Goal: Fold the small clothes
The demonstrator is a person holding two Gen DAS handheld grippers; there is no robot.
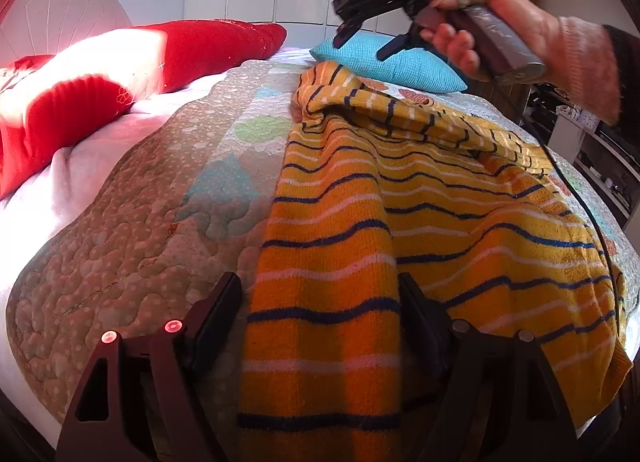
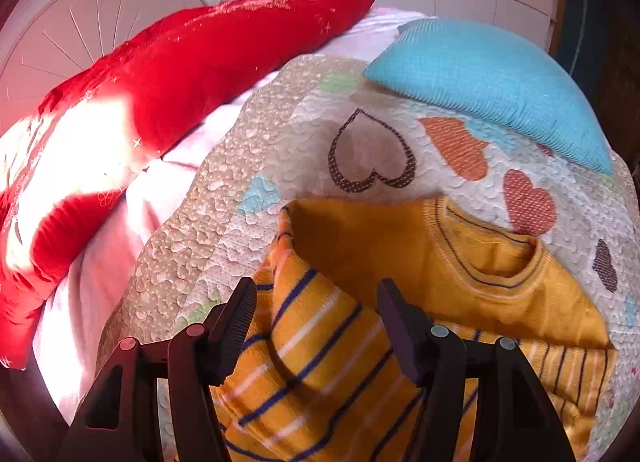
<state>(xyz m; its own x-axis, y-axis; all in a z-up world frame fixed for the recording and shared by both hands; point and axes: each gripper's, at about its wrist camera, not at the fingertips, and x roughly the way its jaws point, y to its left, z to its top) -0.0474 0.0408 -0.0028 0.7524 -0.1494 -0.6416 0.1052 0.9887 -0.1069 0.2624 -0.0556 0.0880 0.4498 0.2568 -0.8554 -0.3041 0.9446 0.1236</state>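
Sweater (image 2: 352,342): mustard-yellow knit, navy and white stripes, plain yellow at neckline. Quilt (image 2: 280,121): cream and beige, hearts in orange, brown, pale blue. Pillows: one red (image 2: 200,61), one turquoise (image 2: 492,89).

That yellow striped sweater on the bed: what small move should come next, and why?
Probably close the left gripper on the striped sweater. Its fingers are open with a folded strip of the knit between them, and the right gripper is open too, so neither is gripping any fabric.
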